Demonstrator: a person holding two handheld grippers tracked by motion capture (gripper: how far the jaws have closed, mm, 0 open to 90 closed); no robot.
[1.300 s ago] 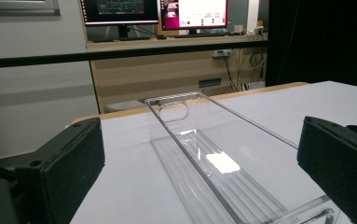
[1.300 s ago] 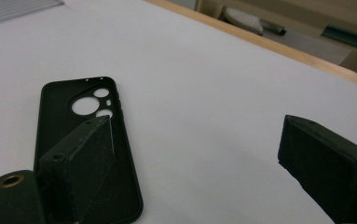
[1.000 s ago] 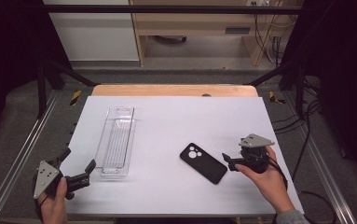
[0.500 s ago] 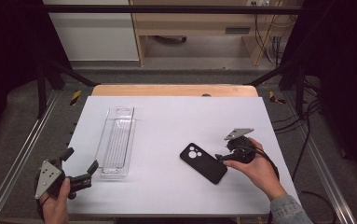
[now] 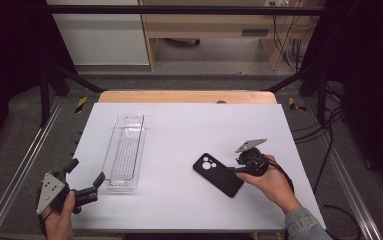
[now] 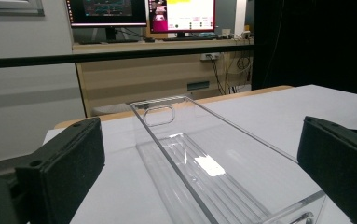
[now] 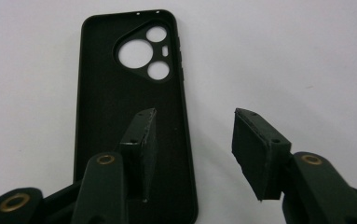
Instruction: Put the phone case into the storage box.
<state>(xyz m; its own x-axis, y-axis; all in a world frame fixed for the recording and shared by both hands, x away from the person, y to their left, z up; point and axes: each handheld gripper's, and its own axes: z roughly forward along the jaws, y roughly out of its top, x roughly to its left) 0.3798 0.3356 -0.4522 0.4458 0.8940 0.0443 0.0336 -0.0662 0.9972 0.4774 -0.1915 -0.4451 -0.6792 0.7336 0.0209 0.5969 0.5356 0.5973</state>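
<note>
We count one white table point(image 5: 189, 125), one clear plastic tray point(image 5: 125, 150), one black phone case point(image 5: 218, 174) and two hand-held grippers.

The table is the largest thing, a white sheet with a strip of wood along its far edge. On its left half, running from near the front edge toward the far edge, lies the tray: long, narrow, transparent, ribbed along its floor, with a slot handle cut into its far end wall.

The phone case lies flat on the right half of the table, nearer the front edge than the far one, well apart from the tray. It is matt black, open side up with a raised rim, and has a camera cut-out with one large round hole and two smaller ones, through which the white table shows.

The left gripper point(image 5: 85, 176) sits at the front left corner of the table, its jaws spread wide around the tray's near end without touching it.

The right gripper point(image 7: 192, 135) is at the case's right long edge; its jaws have just been closing and stand half apart, one over the case's inside, the other over bare table beyond the rim, neither visibly pressing it.
</note>
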